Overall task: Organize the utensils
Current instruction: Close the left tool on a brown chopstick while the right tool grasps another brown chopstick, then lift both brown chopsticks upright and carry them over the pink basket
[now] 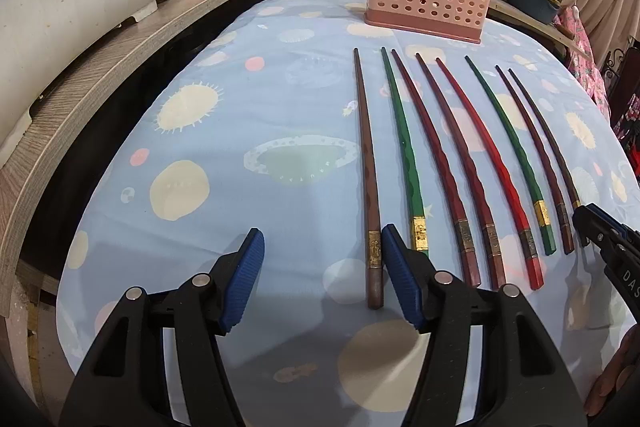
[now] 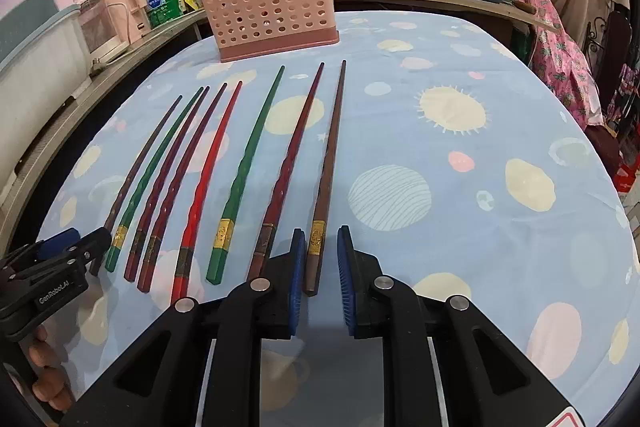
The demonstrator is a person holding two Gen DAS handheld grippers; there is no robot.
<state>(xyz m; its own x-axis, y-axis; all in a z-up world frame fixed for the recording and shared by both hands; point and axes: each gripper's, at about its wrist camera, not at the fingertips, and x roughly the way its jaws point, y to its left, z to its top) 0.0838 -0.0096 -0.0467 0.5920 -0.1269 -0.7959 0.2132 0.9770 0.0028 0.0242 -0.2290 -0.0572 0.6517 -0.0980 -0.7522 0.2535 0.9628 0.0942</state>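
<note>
The right tool (image 2: 318, 267) is being closed around the thick end of the brown chopstick (image 2: 326, 179) at lower centre; small gaps are still showing at both pads, so nothing is being gripped yet. The left tool (image 1: 322, 275) is being held half open and empty. If only the butt is being pinched, the chopstick could pivot or be knocked against the dark red chopstick (image 2: 290, 163) beside it. Its long axis is running up the frame, tip pointing toward the pink holder (image 2: 272, 7) on the bench (image 2: 460, 227).

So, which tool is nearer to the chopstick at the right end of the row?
Right. The right tool straddles the rightmost chopstick near its handle end; the left tool is at the row's opposite end.
</note>
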